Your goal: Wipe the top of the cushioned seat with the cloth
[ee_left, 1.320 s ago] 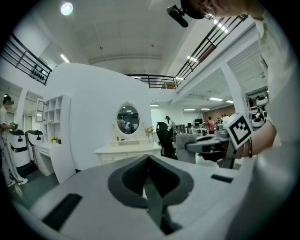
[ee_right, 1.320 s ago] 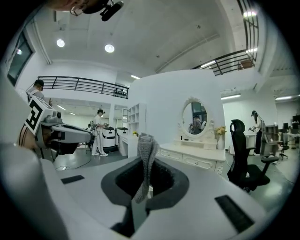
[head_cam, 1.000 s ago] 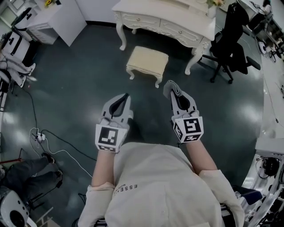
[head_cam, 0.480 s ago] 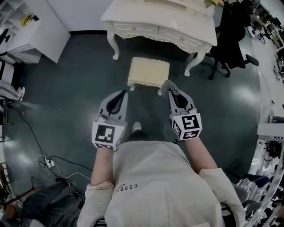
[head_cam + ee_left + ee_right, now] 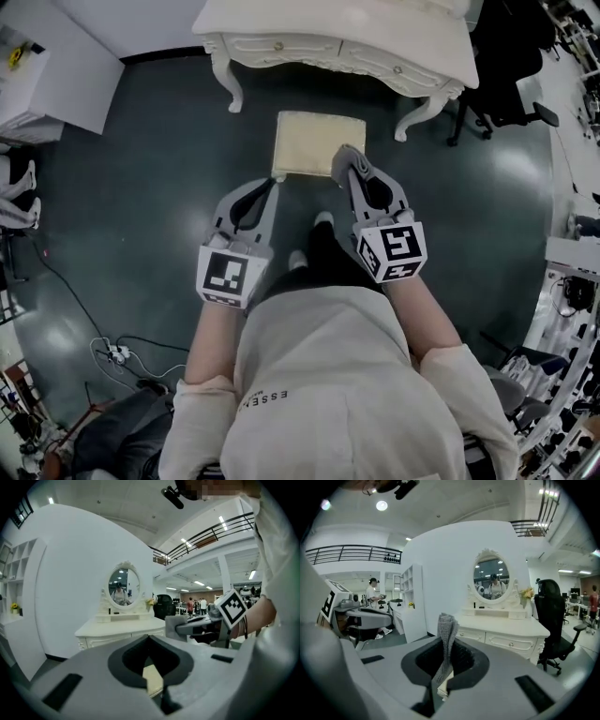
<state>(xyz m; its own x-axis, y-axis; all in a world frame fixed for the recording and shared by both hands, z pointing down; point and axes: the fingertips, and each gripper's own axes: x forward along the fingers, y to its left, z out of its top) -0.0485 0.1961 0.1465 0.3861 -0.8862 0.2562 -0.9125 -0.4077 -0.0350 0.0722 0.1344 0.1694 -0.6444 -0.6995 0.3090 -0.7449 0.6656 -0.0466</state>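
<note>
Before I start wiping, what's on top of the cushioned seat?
The cushioned seat shows a bare cream top. The right gripper, holding the cloth, covers its near right corner in the head view.

The near edge of the cushioned seat (image 5: 314, 141) is partly hidden behind the cloth (image 5: 344, 155) and the right gripper (image 5: 354, 169). The white table (image 5: 309, 23) and black chair (image 5: 511, 56) are cut off at the top. In the left gripper view, only a sliver of that seat shows between the fingers (image 5: 84, 677).

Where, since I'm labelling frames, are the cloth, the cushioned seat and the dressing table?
cloth (image 5: 446, 634): right gripper view, middle of the folded grey strip.
cushioned seat (image 5: 309, 141): head view, middle of its cream top.
dressing table (image 5: 356, 19): head view, bare white top.
</note>
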